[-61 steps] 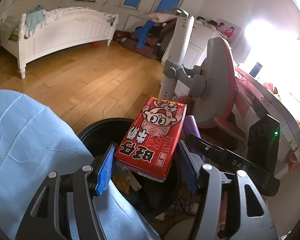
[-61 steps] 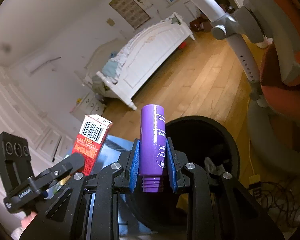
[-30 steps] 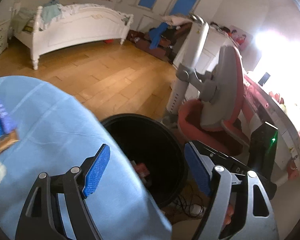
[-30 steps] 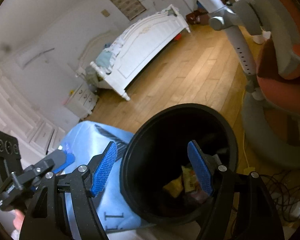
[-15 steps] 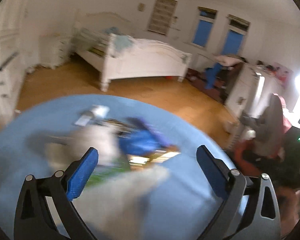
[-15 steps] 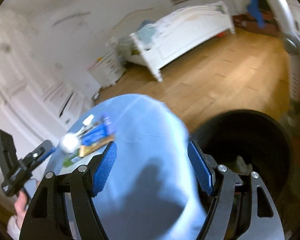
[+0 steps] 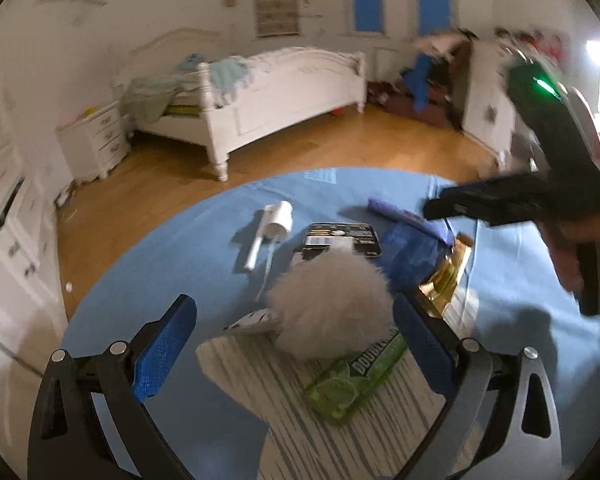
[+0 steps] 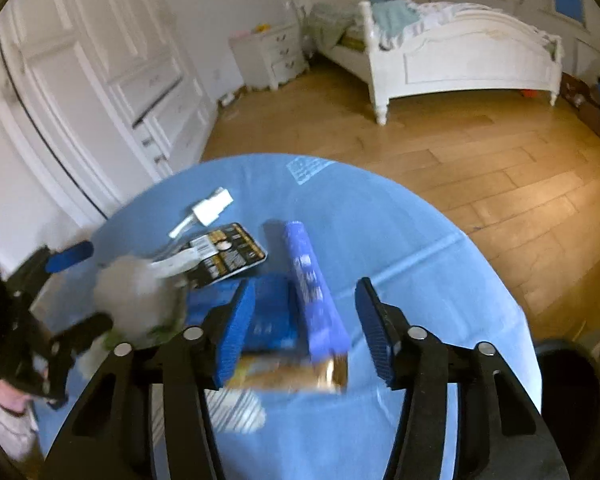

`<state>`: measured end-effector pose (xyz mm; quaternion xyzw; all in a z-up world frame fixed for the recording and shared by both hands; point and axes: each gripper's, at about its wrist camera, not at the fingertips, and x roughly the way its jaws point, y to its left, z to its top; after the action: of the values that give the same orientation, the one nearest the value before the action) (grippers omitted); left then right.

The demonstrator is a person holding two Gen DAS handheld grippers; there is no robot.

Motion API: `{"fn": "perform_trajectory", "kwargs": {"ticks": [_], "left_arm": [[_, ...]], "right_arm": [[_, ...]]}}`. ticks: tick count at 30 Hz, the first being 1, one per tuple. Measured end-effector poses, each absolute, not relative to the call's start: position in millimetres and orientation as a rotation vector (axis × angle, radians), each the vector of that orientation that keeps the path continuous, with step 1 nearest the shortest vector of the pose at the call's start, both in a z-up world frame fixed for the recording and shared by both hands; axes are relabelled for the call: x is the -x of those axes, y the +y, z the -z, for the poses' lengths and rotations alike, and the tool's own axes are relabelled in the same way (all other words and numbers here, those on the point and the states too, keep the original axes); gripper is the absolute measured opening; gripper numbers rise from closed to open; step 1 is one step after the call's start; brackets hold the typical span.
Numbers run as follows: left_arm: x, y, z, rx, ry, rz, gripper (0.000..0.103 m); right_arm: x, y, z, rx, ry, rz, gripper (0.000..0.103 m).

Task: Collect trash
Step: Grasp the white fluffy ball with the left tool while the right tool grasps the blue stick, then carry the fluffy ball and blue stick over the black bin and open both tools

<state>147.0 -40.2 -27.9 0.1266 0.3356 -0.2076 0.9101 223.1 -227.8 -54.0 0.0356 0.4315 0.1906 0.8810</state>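
Trash lies on a round blue table [image 7: 172, 280]. My left gripper [image 7: 292, 308] is open wide and empty, hanging over a fluffy grey pompom [image 7: 330, 306] and a green gum pack [image 7: 356, 376] on a striped sheet [image 7: 340, 432]. My right gripper [image 8: 305, 286] is empty and its jaws are closing. A purple tube [image 8: 312, 280] and a blue packet [image 8: 270, 316] lie below, between the fingers, untouched. A gold wrapper [image 8: 288, 376] sits nearer. A black card package [image 8: 224, 256] and a white spray pump [image 8: 210, 210] lie farther back.
The black trash bin [image 8: 568, 384] stands at the table's right edge on the wooden floor. A white bed [image 8: 460, 52] and a nightstand [image 8: 272, 56] line the far wall, and white cupboards [image 8: 100, 80] stand to the left. A person's hand holds the left gripper [image 8: 80, 292].
Both grippers let a red carton and a purple bottle go over the bin, then swung back from it to the table. The left jaws spread wider and the right jaws narrowed.
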Motion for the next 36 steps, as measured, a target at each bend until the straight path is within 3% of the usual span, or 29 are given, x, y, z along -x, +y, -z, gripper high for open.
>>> {"fn": "perform_trajectory", "kwargs": {"ticks": [5, 7, 10, 18, 27, 36], "left_arm": [[-162.1, -45.0, 37.9, -0.269, 0.725, 0.503, 0.093], [-170.5, -41.3, 41.9, -0.221, 0.782, 0.548, 0.058], [-173.2, -26.9, 43.1, -0.103, 0.817, 0.580, 0.046], [-148.9, -4.7, 32.9, 0.006, 0.770, 0.534, 0.041], [-109.0, 9.3, -20.4, 0.121, 0.644, 0.527, 0.041], [-81.3, -42.0, -51.6, 0.121, 0.604, 0.605, 0.041]], "right_arm": [[-249.5, -216.8, 71.3, -0.036, 0.951, -0.384, 0.050], [-252.9, -213.9, 70.7, -0.010, 0.958, -0.370, 0.044], [-254.6, -211.0, 73.5, 0.030, 0.965, -0.356, 0.037], [-247.0, -223.7, 75.5, 0.009, 0.957, -0.355, 0.013], [-173.3, -257.3, 16.3, -0.246, 0.725, -0.477, 0.013], [-86.5, -308.1, -29.0, -0.335, 0.535, -0.445, 0.013]]}}
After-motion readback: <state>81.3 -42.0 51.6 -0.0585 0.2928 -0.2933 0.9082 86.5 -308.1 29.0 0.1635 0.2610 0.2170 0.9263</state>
